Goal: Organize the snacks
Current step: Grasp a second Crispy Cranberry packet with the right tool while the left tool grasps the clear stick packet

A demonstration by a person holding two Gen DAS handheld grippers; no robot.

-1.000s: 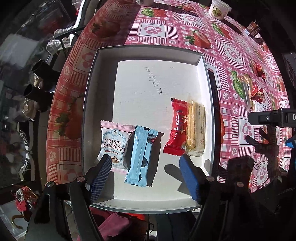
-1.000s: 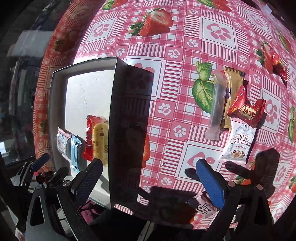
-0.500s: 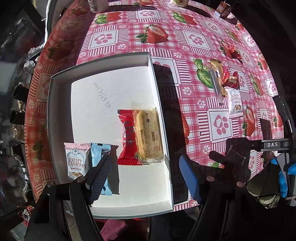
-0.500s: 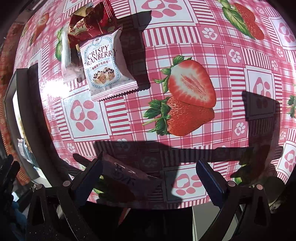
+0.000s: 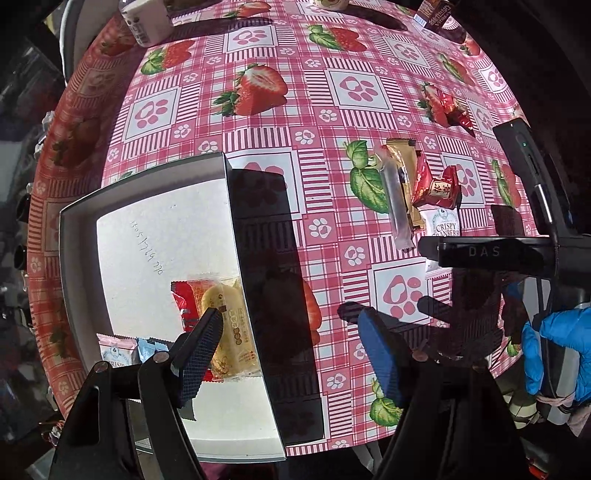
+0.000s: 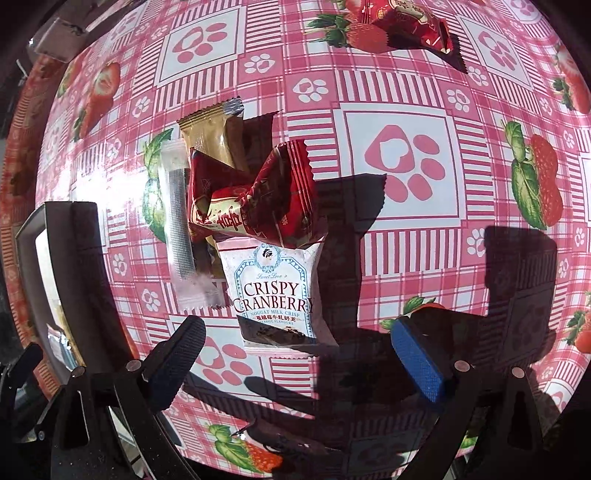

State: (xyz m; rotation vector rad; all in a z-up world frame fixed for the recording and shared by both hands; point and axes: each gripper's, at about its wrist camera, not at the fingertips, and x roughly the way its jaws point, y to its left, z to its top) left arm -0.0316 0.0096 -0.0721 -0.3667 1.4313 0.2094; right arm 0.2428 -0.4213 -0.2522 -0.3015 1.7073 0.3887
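Observation:
My left gripper (image 5: 291, 354) hangs open and empty over the right wall of a white box (image 5: 140, 175). In the box lie a red packet (image 5: 184, 306), a yellow packet (image 5: 232, 325), a Crispy Cranberry packet (image 5: 114, 350) and a blue packet (image 5: 147, 347). My right gripper (image 6: 297, 356) is open above a loose pile on the tablecloth. That pile holds a white Crispy Cranberry packet (image 6: 277, 291), a red packet (image 6: 255, 199), a gold packet (image 6: 210, 136) and a clear packet (image 6: 177, 221). The cranberry packet's near end lies between the fingertips, clear of both pads.
A strawberry-and-paw tablecloth (image 5: 351, 88) covers the round table. Another red sweet (image 6: 406, 22) lies beyond the pile. A white container (image 5: 142, 18) and a brown carton (image 5: 439, 14) stand at the far edge. A blue-gloved hand (image 5: 554, 347) holds the other tool's black body (image 5: 484, 253).
My left gripper has slid right, from over the box's snacks to its right wall. My right gripper has swung over and come down close above the snack pile.

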